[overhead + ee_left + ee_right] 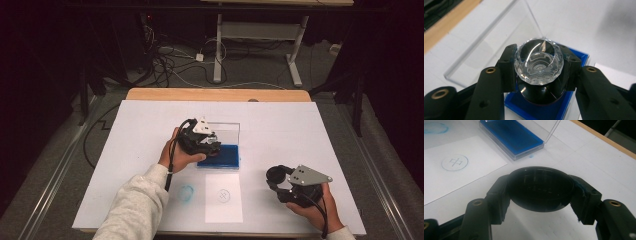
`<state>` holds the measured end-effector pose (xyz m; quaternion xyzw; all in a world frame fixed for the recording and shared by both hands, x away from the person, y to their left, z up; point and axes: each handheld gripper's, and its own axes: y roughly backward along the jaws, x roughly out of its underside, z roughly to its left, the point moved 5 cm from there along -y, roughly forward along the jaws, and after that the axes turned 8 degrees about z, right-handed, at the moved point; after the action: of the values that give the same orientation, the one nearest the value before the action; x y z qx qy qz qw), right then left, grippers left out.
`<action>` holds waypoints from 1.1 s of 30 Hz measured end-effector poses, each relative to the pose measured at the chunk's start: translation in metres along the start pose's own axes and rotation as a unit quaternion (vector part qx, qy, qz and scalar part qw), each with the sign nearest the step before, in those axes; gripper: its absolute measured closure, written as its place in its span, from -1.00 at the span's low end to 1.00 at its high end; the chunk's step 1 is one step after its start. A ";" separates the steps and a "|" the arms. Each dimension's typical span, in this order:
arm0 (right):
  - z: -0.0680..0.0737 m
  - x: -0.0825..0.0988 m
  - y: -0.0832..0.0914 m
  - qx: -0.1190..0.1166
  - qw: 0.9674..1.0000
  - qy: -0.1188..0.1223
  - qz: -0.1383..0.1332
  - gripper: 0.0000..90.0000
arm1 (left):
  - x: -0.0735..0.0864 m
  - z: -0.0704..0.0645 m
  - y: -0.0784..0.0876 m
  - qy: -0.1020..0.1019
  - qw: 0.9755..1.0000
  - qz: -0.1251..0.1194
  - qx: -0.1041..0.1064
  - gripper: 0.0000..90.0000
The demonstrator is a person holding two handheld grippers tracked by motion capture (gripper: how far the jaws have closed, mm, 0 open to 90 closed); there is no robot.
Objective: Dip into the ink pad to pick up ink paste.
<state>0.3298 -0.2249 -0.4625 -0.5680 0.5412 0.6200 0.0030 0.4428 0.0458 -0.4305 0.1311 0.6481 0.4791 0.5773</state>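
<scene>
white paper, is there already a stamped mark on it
Yes: in the right gripper view the white paper carries a round blue stamped mark with a character inside it.

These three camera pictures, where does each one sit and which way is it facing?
High view: above the person's side, looking forward and down on the table; both forearms and hands enter from below.
Left gripper view: rides the left gripper, looking along its fingers at a crystal stamp over the blue ink pad.
Right gripper view: rides the right gripper, holding a black cap.
All share the ink pad.
</scene>
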 end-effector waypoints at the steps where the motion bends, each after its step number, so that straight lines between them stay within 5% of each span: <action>1: 0.000 0.000 0.000 0.001 1.000 0.000 0.000 -0.14 | -0.004 -0.001 0.002 -0.005 1.000 -0.002 -0.002 0.22; 10: -0.001 0.001 0.000 0.002 1.000 -0.002 0.000 -0.14 | -0.019 -0.007 0.000 -0.014 1.000 -0.010 0.004 0.21; 33: 0.000 0.003 -0.002 -0.004 1.000 0.002 0.007 -0.14 | -0.012 -0.022 -0.045 -0.010 0.999 0.022 0.039 0.21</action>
<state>0.3300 -0.2252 -0.4659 -0.5651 0.5429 0.6212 -0.0045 0.4447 0.0045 -0.4606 0.1721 0.6574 0.4646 0.5677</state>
